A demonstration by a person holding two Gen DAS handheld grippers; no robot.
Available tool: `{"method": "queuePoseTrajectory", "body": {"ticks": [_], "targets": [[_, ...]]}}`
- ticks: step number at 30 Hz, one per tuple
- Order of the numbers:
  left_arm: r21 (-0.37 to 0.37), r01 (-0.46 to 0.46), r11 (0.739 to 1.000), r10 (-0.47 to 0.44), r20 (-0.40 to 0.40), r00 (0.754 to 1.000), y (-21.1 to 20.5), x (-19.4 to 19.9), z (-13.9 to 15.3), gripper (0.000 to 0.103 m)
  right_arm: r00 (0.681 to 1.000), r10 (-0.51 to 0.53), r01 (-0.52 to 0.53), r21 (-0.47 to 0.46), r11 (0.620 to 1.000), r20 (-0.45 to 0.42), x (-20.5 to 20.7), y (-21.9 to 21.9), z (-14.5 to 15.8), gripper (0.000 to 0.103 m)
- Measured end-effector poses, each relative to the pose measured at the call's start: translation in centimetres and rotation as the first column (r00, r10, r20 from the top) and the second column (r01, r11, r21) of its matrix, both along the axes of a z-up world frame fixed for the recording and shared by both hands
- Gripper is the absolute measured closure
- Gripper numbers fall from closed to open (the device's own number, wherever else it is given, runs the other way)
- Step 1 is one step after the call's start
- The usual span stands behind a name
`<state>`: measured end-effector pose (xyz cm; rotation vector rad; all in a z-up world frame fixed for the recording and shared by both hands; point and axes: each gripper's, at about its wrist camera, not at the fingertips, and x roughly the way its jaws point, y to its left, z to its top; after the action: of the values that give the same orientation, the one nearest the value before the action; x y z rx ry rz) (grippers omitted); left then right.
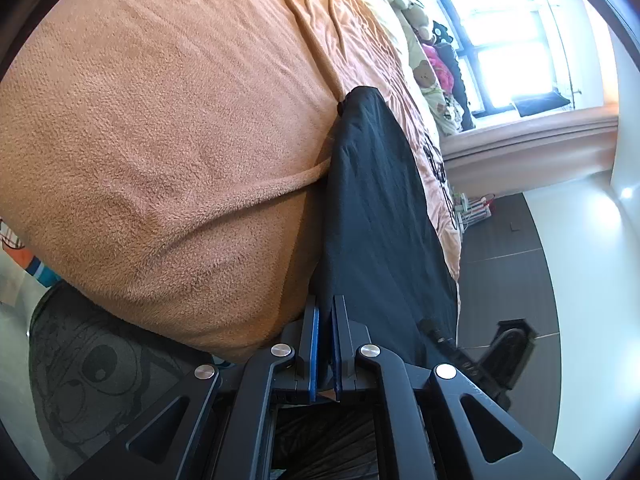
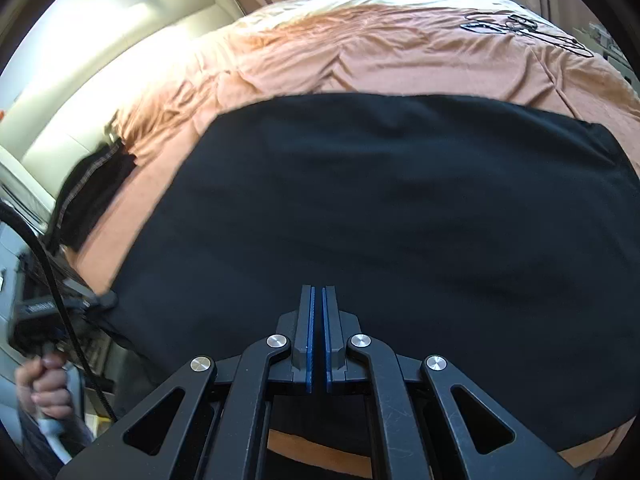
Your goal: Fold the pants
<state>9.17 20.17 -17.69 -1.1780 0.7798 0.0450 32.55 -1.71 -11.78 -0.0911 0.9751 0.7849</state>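
Observation:
The black pants [image 2: 380, 216] lie spread on the orange blanket [image 2: 360, 52] of a bed, taking up most of the right wrist view. My right gripper [image 2: 318, 320] is shut on the near edge of the pants, its blue pads nearly together with cloth between. In the left wrist view, which is rolled sideways, my left gripper [image 1: 326, 320] is shut on an edge of the pants [image 1: 372, 208], which run away from it along the bed. The left gripper [image 2: 44, 308] and the hand holding it show at the left of the right wrist view.
A fuzzy orange blanket [image 1: 160, 120] fills the left wrist view. Pillows and stuffed toys [image 1: 428, 64] sit at the head of the bed by a bright window [image 1: 504, 40]. A dark folded garment [image 2: 92, 200] lies at the bed's left edge. Scissors [image 2: 520, 26] lie far right.

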Motion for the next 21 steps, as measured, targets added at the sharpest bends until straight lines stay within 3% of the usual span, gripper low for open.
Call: {"method": "queuePoseTrajectory", "body": {"ticks": [6,8,10,20,21], "targets": [[0.003,0.003,1.000,-0.003,-0.009,1.000,-0.1,0.2,0.0,0.096,0.997,-0.036,0.039,0.033,0.999,-0.063,1.7,-1.1,-2.1,0.103],[-0.012,-0.008,1.000,0.008,-0.022,1.000,-0.1,0.2,-0.4,0.082,0.998,-0.044,0.045,0.013,0.999,-0.044,1.7,-0.8,-2.0,0.103],[-0.023,-0.024,0.999,0.023,-0.027,0.999,-0.1,-0.1,-0.8,0.053,0.999,-0.048,0.048,0.001,0.999,-0.022,1.5,-0.6,-2.0,0.103],[-0.019,-0.028,0.999,0.028,0.001,1.000,-1.4,0.7,-1.0,0.053,0.997,-0.069,0.070,0.034,0.997,-0.028,0.7,-1.1,-2.3,0.103],[-0.013,-0.029,0.999,0.029,0.001,1.000,-1.6,0.8,-1.0,0.058,0.997,-0.073,0.074,0.033,0.997,-0.030,0.7,-1.2,-2.2,0.103]]}}
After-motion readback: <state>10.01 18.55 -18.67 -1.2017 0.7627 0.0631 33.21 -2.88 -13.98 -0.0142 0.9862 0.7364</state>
